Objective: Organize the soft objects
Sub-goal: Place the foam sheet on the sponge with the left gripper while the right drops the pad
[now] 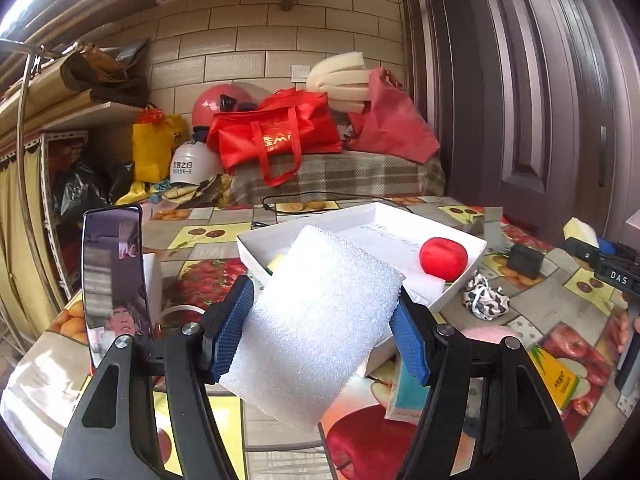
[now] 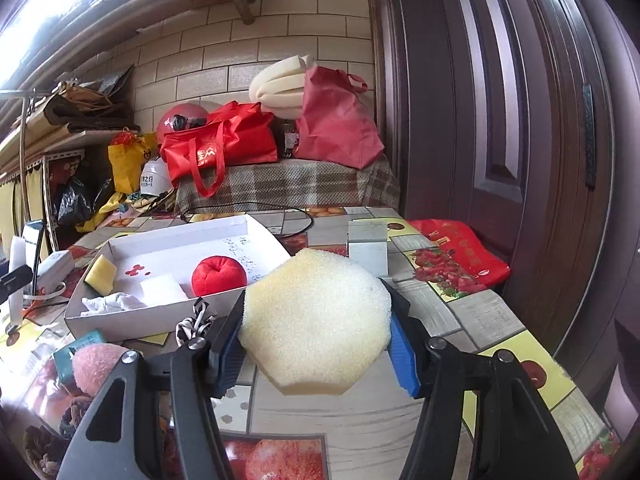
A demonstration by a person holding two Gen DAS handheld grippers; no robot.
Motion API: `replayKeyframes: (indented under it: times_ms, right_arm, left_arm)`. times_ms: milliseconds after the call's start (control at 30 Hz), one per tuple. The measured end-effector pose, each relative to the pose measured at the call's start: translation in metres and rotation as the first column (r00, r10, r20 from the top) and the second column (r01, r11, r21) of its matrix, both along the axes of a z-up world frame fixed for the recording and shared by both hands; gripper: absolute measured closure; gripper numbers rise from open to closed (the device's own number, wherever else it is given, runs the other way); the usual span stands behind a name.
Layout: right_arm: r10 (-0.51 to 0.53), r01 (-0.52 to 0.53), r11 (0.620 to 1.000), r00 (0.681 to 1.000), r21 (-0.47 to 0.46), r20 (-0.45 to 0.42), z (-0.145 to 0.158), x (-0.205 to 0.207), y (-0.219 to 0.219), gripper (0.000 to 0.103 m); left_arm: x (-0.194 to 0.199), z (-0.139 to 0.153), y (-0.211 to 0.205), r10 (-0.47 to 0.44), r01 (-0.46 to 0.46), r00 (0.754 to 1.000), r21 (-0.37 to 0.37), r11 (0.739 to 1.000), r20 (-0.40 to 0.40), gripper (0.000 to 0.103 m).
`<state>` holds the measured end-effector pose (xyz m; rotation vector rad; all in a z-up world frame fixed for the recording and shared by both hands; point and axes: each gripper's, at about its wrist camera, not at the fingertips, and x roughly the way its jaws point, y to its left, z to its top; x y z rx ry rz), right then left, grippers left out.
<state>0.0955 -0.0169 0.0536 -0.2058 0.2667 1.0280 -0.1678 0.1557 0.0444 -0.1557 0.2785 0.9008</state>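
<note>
My left gripper is shut on a white foam block, held tilted above the table in front of the white tray. My right gripper is shut on a pale yellow sponge, lifted off the table to the right of the tray. Inside the tray lie a red plush apple, a small yellow sponge, a white foam piece and a white cloth. The apple also shows in the left wrist view.
A black-and-white scrunchie and a pink fluffy ball lie on the fruit-patterned tablecloth near the tray. A phone stands at the left. A red bag lies at the table's right edge by the dark door. Bags and helmets are piled behind.
</note>
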Motion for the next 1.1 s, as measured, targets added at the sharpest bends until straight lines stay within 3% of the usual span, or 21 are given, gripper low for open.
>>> replayKeyframes:
  times_ms: [467,833,967,1100]
  right_arm:
    - [0.018,-0.019,1.000,0.999,-0.017,-0.041,-0.004,0.007,0.006,0.041]
    - [0.048,-0.052,0.998,0.991,-0.034,-0.123,-0.008,0.028,0.054,0.041]
    - [0.108,-0.112,0.993,0.990,-0.041,-0.094,-0.008,0.022,0.077,0.041]
    - [0.256,-0.255,0.962,0.967,-0.092,-0.009,-0.007,-0.002,0.108,0.041]
  left_arm:
    - [0.015,-0.004,0.014,0.010,-0.011,1.000,-0.029,1.000,-0.023,0.036]
    - [0.035,-0.004,0.055,0.035,-0.036,0.999,-0.045,0.998,-0.009,0.036]
    - [0.049,-0.004,0.072,-0.032,0.033,0.999,-0.068,0.997,0.005,0.036]
    - [0.065,-0.002,0.077,-0.082,0.081,0.997,-0.059,0.995,-0.001,0.036]
